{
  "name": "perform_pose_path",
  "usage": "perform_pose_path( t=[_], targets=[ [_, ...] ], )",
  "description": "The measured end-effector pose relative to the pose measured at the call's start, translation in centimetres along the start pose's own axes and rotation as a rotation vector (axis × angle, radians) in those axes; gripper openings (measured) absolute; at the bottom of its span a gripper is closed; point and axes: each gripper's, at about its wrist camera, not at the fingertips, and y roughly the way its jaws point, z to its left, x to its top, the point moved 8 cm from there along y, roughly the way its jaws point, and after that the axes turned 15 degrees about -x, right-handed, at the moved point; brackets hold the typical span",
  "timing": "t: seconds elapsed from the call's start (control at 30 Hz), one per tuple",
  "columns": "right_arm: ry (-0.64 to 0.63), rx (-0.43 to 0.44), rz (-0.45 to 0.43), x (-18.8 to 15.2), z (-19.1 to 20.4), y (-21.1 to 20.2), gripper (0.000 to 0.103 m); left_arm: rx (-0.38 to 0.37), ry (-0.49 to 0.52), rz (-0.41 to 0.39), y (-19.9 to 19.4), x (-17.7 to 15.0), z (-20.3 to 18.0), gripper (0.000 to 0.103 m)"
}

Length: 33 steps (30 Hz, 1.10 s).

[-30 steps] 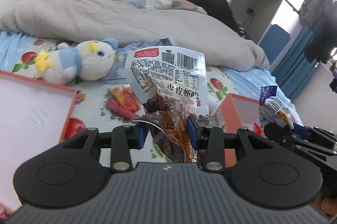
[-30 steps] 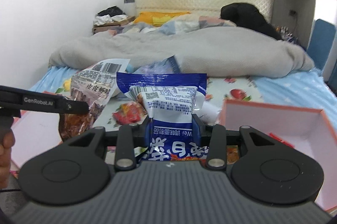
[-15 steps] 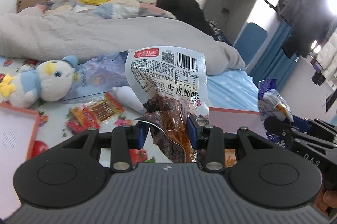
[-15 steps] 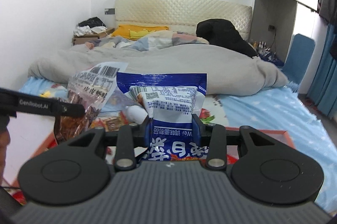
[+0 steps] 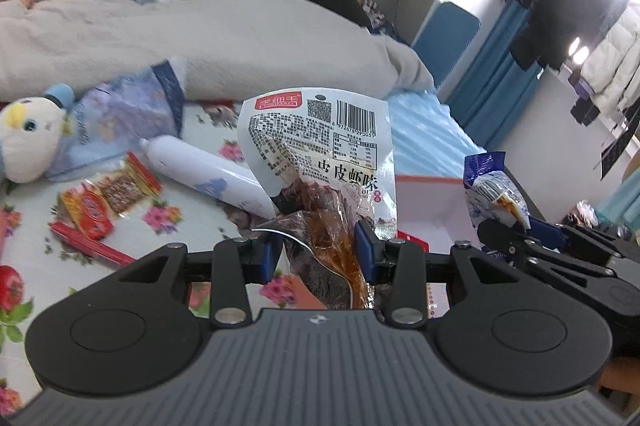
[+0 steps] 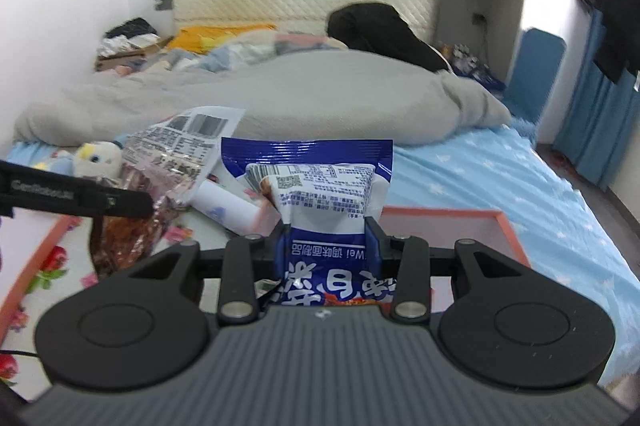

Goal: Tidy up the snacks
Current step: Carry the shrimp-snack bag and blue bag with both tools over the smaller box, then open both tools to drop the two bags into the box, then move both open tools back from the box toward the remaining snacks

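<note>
My left gripper (image 5: 318, 252) is shut on a clear-and-white snack bag with brown contents (image 5: 320, 161), held upright above the bed. My right gripper (image 6: 330, 240) is shut on a blue-and-white snack bag (image 6: 316, 185). Each gripper shows in the other's view: the right one with its blue bag (image 5: 490, 185) at the right, the left one with its bag (image 6: 160, 161) at the left. An orange-rimmed box (image 6: 504, 222) lies just beyond the right gripper; it also shows in the left wrist view (image 5: 430, 199). Red snack packets (image 5: 104, 201) lie on the floral sheet.
A white tube (image 5: 200, 171), a pale blue bag (image 5: 116, 121) and a plush penguin (image 5: 28, 137) lie on the bed. A grey duvet (image 5: 200, 37) is heaped behind. Another orange-rimmed box edge (image 6: 36, 258) is at the left. Blue curtains (image 6: 600, 121) hang at the right.
Both grippers have swung right with their bags still held. The plush and left box slid toward the left edge; the right box now lies ahead of both grippers.
</note>
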Motion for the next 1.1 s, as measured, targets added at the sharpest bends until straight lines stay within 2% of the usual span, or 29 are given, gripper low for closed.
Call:
perform_pose_path(
  t=[0.2, 0.47, 0.63, 0.73, 0.83, 0.87, 0.9, 0.93, 0.97, 1.03, 1.1],
  targets=[
    [0.005, -0.036, 0.086, -2.8, -1.9, 3.6, 0.041, 0.000, -0.005, 0.096, 4.9, -1.5, 0.2, 0.044],
    [0.030, -0.037, 0.198, -6.3, -3.3, 6.6, 0.041, -0.002, -0.004, 0.199, 9.4, -2.6, 0.5, 0.044],
    [0.043, -0.047, 0.230, -7.7, -3.9, 7.8, 0.041, 0.003, -0.008, 0.233, 10.8, -3.0, 0.9, 0.045],
    [0.075, -0.033, 0.245, -8.1, -4.1, 8.0, 0.043, 0.008, -0.001, 0.222, 10.7, -2.8, 0.8, 0.045],
    [0.093, -0.027, 0.254, -8.3, -4.3, 8.1, 0.049, 0.008, 0.003, 0.210, 10.2, -2.5, 0.7, 0.045],
    [0.089, -0.023, 0.252, -8.3, -4.2, 8.0, 0.048, 0.011, 0.009, 0.207, 10.1, -2.5, 0.6, 0.048],
    [0.086, -0.023, 0.248, -8.2, -4.2, 7.8, 0.048, 0.009, 0.003, 0.212, 10.0, -2.5, 0.6, 0.059],
    [0.089, -0.026, 0.245, -8.1, -4.3, 7.7, 0.051, 0.003, -0.011, 0.213, 9.9, -2.6, 0.5, 0.067],
    [0.097, -0.028, 0.244, -8.0, -4.4, 7.6, 0.060, 0.005, -0.020, 0.208, 9.7, -2.6, 0.5, 0.075],
    [0.122, -0.025, 0.238, -7.8, -4.7, 7.3, 0.068, 0.009, -0.012, 0.186, 9.2, -2.5, 0.2, 0.075],
    [0.134, -0.021, 0.226, -7.4, -4.9, 6.8, 0.068, 0.000, -0.008, 0.168, 8.7, -2.2, -0.1, 0.075]
  ],
)
